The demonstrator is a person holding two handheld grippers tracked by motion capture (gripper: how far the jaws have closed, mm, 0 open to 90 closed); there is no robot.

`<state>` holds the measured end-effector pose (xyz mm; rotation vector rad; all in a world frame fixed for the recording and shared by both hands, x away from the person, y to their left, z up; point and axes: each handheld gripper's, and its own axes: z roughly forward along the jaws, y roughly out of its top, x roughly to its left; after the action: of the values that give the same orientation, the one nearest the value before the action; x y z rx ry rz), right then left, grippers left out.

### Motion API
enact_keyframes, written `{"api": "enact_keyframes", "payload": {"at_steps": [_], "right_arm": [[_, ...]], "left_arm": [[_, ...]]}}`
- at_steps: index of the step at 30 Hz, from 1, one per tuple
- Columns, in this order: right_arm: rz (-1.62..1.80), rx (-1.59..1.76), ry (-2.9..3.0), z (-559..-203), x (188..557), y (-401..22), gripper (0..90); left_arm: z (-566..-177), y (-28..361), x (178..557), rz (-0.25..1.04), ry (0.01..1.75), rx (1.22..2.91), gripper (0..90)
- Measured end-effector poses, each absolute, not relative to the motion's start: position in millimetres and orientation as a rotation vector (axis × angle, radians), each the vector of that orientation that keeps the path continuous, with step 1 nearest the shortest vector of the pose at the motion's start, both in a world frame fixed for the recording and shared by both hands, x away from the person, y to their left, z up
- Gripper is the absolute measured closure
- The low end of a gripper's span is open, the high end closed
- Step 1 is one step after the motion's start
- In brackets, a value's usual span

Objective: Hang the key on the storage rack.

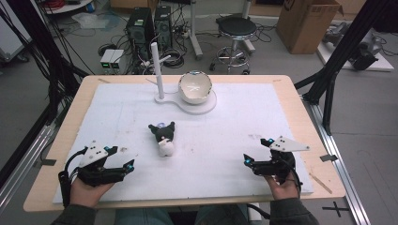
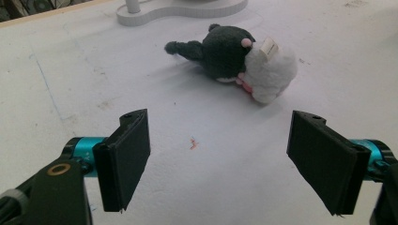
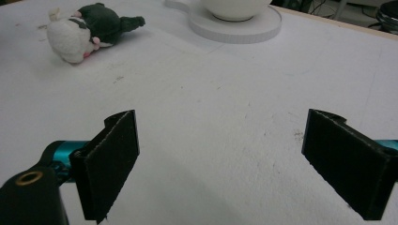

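A small plush toy, dark grey-black at the head with two ears and white at the body, is lying on its side mid-table on the white mat, unheld.

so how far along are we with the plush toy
Nothing looks done yet: the plush toy lies on its side mid-table, apart from the white bowl on its stand. Nothing is in hand: the left hand-held gripper and right hand-held gripper sit near the table's front edge, jaws open and empty. Reaching, grasping and moving the toy all seem left.
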<state>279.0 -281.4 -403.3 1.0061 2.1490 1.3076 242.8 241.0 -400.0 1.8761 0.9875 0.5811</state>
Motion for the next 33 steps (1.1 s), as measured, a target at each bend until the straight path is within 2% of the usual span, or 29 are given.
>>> {"api": "enact_keyframes", "payload": {"at_steps": [33], "right_arm": [[1.325, 1.028, 2.135, -404.6, 282.0, -281.9, 10.7]], "left_arm": [[-400.0, 241.1, 240.5, 0.588, 0.977, 1.885, 21.9]]}}
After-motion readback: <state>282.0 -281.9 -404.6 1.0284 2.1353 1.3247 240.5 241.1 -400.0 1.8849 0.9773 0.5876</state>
